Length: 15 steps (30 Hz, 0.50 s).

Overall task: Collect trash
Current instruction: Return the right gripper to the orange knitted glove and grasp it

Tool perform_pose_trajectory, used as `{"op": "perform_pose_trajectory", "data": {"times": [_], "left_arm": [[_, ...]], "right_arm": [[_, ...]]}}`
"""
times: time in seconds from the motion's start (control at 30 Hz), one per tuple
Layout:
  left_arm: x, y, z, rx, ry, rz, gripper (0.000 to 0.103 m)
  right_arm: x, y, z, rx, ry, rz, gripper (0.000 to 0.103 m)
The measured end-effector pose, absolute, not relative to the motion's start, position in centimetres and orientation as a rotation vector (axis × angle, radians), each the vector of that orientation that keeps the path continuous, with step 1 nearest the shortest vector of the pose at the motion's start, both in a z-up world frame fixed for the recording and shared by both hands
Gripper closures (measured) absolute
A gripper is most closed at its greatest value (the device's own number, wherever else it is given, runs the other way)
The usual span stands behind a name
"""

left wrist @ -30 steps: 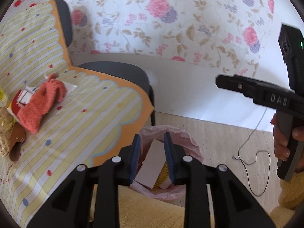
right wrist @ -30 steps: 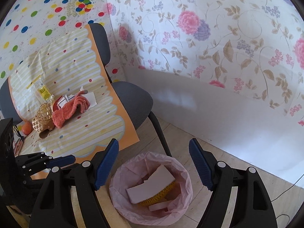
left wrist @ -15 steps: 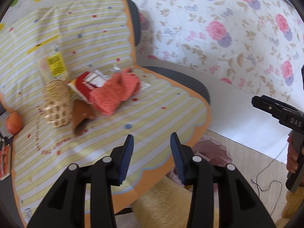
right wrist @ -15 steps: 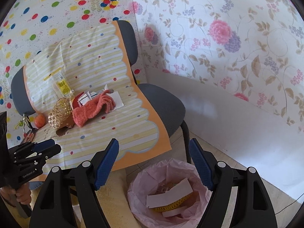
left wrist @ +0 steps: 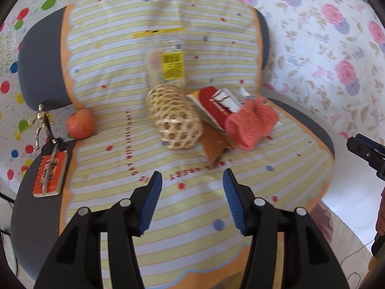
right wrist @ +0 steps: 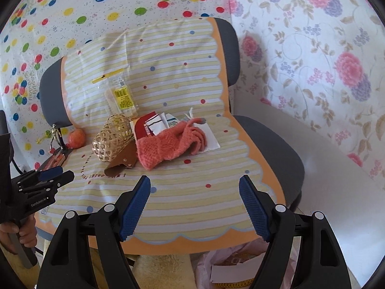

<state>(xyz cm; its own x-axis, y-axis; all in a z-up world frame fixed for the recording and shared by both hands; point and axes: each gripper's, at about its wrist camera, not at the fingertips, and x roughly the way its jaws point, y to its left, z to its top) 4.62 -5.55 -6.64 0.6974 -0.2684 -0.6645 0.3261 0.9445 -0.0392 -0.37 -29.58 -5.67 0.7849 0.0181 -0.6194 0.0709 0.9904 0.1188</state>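
Both tongs released and empty: left gripper (left wrist: 190,187), right gripper (right wrist: 195,190). Wrapper (left wrist: 172,63) at twelve o'clock behind basket (left wrist: 174,116); red packet (left wrist: 217,107) at one o'clock, half under knit (left wrist: 251,125). Risk: snagging knit or rolling basket while reaching, wrapper slipping.

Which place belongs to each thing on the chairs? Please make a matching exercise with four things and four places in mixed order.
Things:
1. apple
2. woven basket
3. coral knitted cloth
4. orange notebook

Places:
A. lies on its side in the middle of the striped cover
B. on the bare grey seat, under a keychain
C. at the left edge of the cover, near the backrest
D. partly over a red packet

Pairs: 1-C, 2-A, 3-D, 4-B
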Motion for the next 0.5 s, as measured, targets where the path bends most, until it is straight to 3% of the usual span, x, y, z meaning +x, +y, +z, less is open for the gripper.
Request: {"op": "perform_pose_trajectory", "data": {"times": [0.2,0.37,0.5], "left_arm": [[6.4,-4.4,-7.1,0.083,0.732,-0.281,0.051],[8.3,-4.0,-8.0,0.080,0.751,-0.255,0.051],[9.3,-3.9,-8.8,0.071,0.773,-0.255,0.051]], "right_arm": [[4.7,-28.0,-7.4,0.118,0.677,0.005,0.030],[9.0,-28.2,-9.9,0.121,0.711,-0.023,0.055],[12.2,-29.6,-12.1,0.196,0.765,-0.042,0.058]]}}
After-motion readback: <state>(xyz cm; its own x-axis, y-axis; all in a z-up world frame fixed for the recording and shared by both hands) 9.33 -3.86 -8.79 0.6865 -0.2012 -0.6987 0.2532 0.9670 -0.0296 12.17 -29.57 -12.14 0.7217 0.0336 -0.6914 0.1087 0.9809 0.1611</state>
